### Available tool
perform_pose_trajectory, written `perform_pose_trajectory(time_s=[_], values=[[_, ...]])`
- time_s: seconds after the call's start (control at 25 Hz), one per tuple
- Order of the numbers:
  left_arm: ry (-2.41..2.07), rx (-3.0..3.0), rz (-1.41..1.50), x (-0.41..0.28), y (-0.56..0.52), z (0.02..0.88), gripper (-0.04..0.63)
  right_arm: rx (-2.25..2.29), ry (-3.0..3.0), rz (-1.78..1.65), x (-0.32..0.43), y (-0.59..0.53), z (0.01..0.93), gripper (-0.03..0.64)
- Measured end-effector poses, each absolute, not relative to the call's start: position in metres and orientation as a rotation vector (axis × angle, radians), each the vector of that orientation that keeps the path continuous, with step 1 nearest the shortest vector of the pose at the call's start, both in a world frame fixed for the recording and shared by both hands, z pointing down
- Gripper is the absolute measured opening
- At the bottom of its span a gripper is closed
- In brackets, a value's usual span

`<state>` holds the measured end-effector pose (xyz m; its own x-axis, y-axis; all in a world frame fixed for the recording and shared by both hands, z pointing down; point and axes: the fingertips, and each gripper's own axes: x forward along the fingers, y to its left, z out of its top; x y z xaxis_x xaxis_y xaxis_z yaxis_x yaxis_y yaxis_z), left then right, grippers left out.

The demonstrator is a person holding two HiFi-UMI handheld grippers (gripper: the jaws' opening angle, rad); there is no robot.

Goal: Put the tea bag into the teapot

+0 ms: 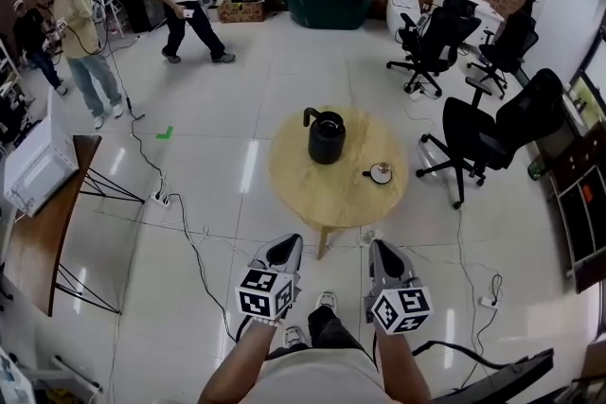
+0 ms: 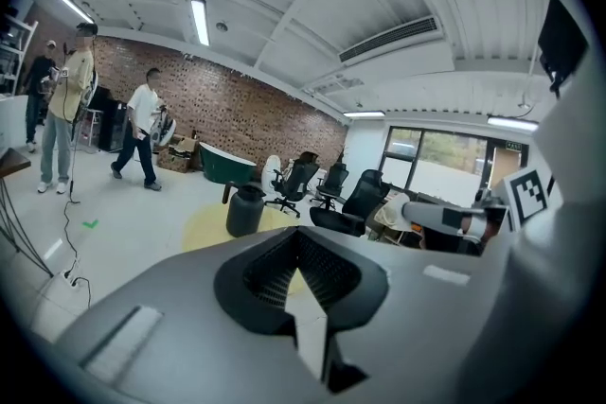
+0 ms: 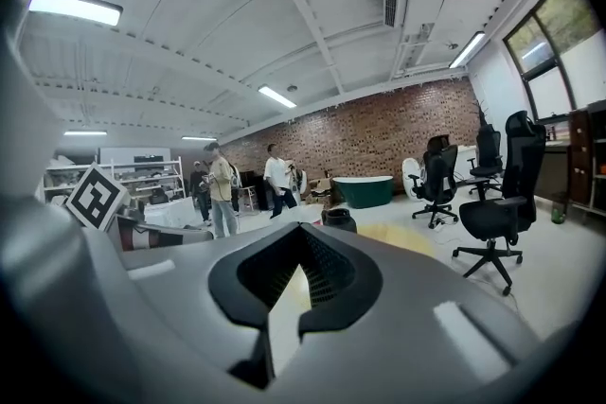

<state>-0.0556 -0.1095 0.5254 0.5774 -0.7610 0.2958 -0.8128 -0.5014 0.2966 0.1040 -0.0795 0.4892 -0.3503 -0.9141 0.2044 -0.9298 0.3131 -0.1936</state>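
At far left, three people (image 1: 180,0) stand on the pale floor before a brick wall, well apart from everything else.

The left tongs (image 1: 288,245) are held low, close to the person's body, tip aimed toward the round wooden worktop (image 1: 322,194). Its own view shows the two jaws pressed together at the tips. Only a sliver of floor and worktop shows through the hollow behind them, and nothing is pinched there. It touches nothing.

The black teapot (image 1: 327,137) stands upright on the worktop, a little toward its far side. It is ahead of both tongs, roughly between their lines of aim and well apart from either. Just right of it and nearer the person sits a small dish (image 1: 381,172) with something pale in it. Whether that is the tea bag is too small to tell.

The right tongs (image 1: 380,248) hang beside the left at much the same height, short of the worktop's near edge. Its jaws are likewise closed tip to tip on nothing.

Farther right, black office chairs (image 1: 483,137) stand on the floor.
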Motion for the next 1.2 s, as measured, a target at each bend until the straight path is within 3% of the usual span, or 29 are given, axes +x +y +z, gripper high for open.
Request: perform_pose_trajectory(time_s=[1.2], values=[[-1.427,2.366,0.236,-0.008,-0.258,0.517,0.012,1.566,-2.617,0.372,0.150,-0.258,0.491,0.002]])
